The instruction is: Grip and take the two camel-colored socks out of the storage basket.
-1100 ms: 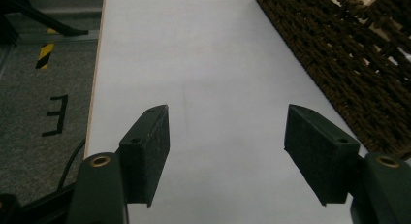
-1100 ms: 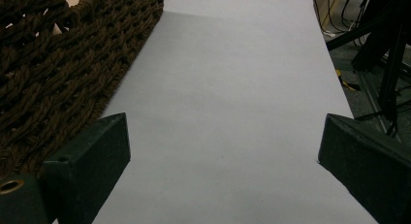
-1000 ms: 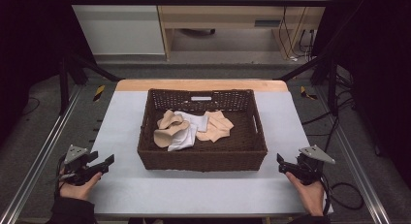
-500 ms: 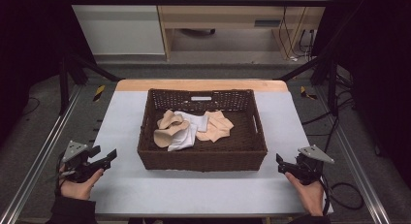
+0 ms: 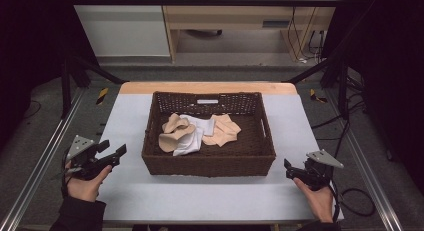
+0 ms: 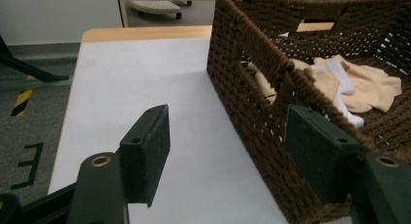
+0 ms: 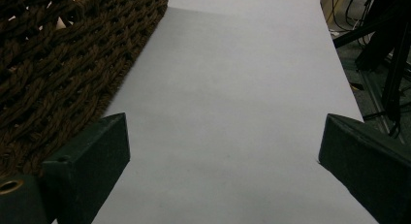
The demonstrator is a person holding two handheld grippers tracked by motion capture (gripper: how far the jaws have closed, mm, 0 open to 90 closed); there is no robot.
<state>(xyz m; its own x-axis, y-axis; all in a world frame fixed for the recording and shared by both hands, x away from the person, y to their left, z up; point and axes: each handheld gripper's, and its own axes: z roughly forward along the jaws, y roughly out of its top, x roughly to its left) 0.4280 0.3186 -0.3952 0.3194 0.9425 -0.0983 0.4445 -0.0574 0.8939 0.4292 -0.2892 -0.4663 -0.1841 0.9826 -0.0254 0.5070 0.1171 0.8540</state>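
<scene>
Wicker basket [image 5: 208, 161] holds beige and white cloths [image 5: 197, 131] — both claws [image 5: 117, 154] [image 5: 288, 169] gape wide, empty.

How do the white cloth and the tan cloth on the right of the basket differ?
The white cloth is white and bunched, partly tucked under another tan piece; the tan cloth is beige, spread flatter and lies to its right. Both lie inside the wicker basket, held by neither claw.

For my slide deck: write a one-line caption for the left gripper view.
Open left gripper beside the wicker basket, beige and white socks lying inside.
</scene>
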